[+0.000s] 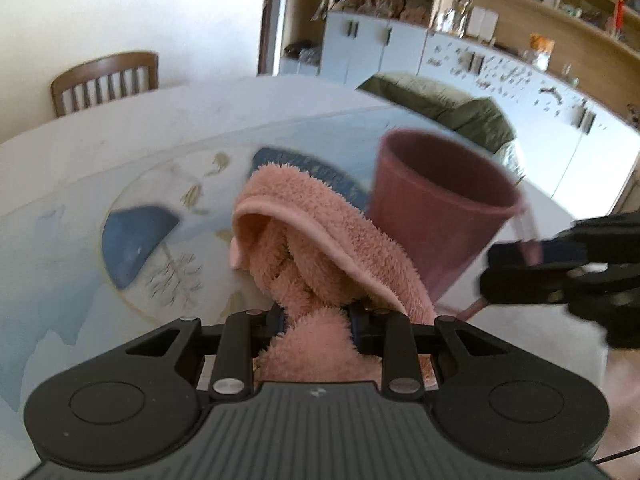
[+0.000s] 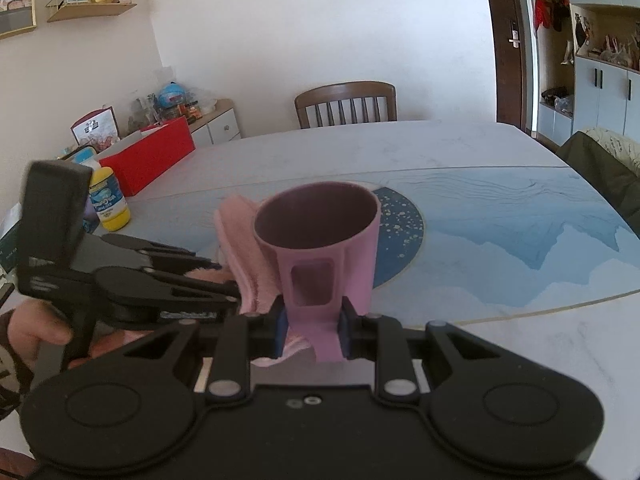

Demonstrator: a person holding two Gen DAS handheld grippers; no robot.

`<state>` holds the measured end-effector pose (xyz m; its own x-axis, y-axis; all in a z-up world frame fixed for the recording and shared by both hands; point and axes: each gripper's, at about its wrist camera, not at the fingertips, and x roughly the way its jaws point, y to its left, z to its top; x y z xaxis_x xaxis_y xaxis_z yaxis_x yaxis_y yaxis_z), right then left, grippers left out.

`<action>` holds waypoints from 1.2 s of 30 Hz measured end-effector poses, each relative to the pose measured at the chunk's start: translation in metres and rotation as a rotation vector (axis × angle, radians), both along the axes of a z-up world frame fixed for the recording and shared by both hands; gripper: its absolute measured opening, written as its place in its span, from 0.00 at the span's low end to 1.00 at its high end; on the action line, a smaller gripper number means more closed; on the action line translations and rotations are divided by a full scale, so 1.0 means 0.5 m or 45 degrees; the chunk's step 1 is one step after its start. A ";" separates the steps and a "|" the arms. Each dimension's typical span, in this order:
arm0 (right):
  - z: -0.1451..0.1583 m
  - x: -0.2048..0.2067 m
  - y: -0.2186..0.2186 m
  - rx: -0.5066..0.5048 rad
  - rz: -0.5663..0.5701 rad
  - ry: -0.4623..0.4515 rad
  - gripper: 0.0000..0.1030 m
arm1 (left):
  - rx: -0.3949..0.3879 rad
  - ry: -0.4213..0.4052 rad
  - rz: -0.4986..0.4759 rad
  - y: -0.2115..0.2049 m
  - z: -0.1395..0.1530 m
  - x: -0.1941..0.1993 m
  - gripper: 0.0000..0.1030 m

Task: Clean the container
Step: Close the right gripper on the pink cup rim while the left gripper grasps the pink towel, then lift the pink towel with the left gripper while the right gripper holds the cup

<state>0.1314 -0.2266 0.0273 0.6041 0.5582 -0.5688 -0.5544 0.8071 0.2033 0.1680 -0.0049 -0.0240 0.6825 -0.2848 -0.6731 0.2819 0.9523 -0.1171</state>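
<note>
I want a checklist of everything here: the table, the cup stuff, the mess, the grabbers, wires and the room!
Surface: pale table with blue mountain-pattern mat.
Job's things: pink plastic cup, held by its handle; fluffy pink towel, beside the cup.
Clutter: yellow bottle, red box at the table's far edge.
Grippers: left gripper shut on the towel; right gripper shut on the cup handle.
Cables: thin black one, low in the left view.
Surroundings: wooden chair, wall shelves, white cupboards.
</note>
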 end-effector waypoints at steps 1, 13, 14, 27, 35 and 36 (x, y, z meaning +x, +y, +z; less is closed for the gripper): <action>0.000 0.001 -0.001 0.002 -0.004 0.001 0.23 | -0.006 0.009 -0.001 0.006 -0.002 0.000 0.26; -0.006 -0.003 0.002 -0.006 -0.027 -0.019 0.23 | -0.007 0.019 -0.061 0.042 0.021 -0.061 0.72; -0.006 -0.003 0.002 -0.007 -0.027 -0.020 0.23 | -0.004 0.009 -0.070 0.044 0.024 -0.068 0.75; -0.007 -0.010 0.011 -0.027 -0.035 -0.026 0.24 | -0.262 -0.016 -0.078 0.062 0.105 -0.059 0.81; -0.011 -0.014 0.011 -0.033 -0.039 -0.029 0.24 | -0.043 0.125 0.062 0.027 0.035 0.011 0.85; -0.011 -0.014 0.009 -0.031 -0.039 -0.028 0.24 | -0.033 0.154 0.064 0.026 0.024 0.014 0.85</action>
<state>0.1246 -0.2220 0.0217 0.6330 0.5255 -0.5685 -0.5337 0.8282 0.1712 0.1752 0.0081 -0.0121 0.6106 -0.2703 -0.7444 0.2159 0.9612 -0.1719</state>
